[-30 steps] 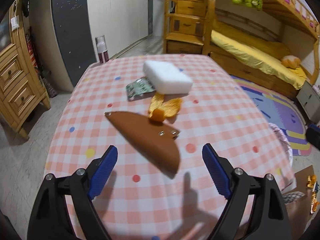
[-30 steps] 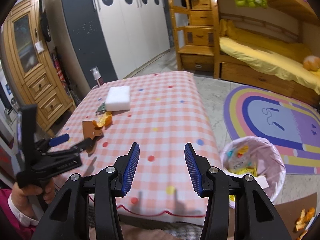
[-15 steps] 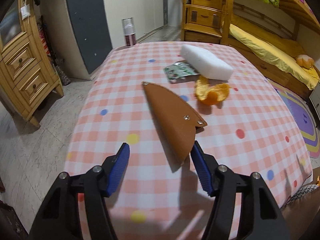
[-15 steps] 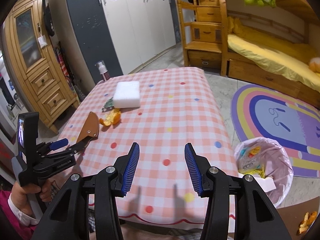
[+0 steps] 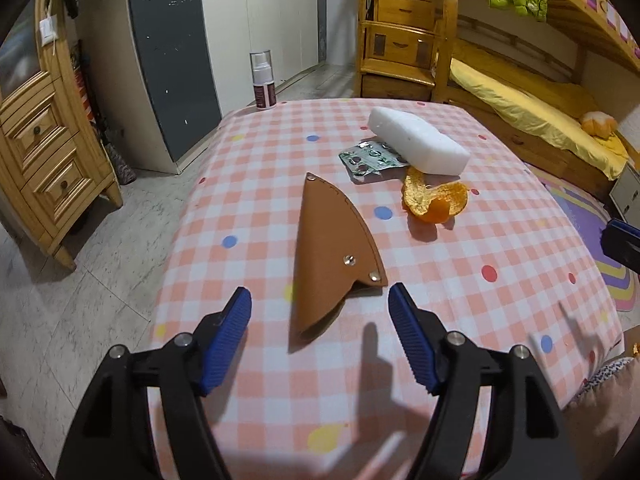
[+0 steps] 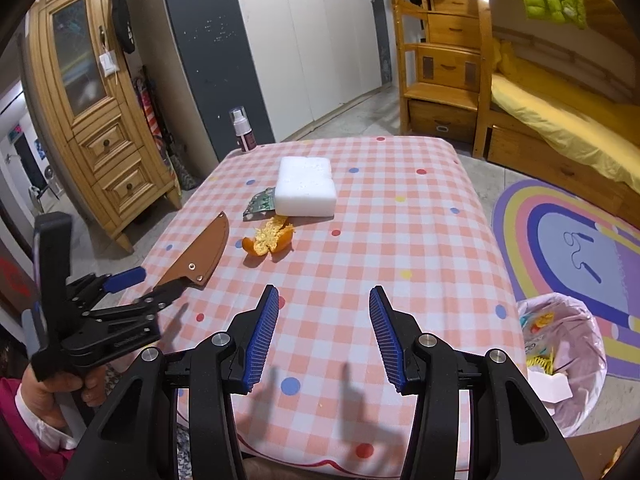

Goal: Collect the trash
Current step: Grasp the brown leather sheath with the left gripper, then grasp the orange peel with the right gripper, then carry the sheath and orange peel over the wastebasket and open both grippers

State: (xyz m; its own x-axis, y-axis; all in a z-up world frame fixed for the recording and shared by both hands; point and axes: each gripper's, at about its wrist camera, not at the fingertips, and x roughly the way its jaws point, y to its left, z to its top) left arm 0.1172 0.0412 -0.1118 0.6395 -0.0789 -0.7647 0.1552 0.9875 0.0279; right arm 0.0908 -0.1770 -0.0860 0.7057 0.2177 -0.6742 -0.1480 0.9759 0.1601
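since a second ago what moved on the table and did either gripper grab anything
The left gripper swung round to the open end of the brown leather sheath; its jaws narrowed and are opening again, gripping nothing. The right gripper drifted, bringing the table more central, jaws open and empty. Orange peel, blister pack, white sponge and bin stayed put.

Orange peel (image 6: 269, 238) beside brown sheath (image 6: 198, 252) on checked table (image 6: 400, 248)

blister pack (image 5: 374, 159) partly under foam block (image 5: 420, 145), print unreadable
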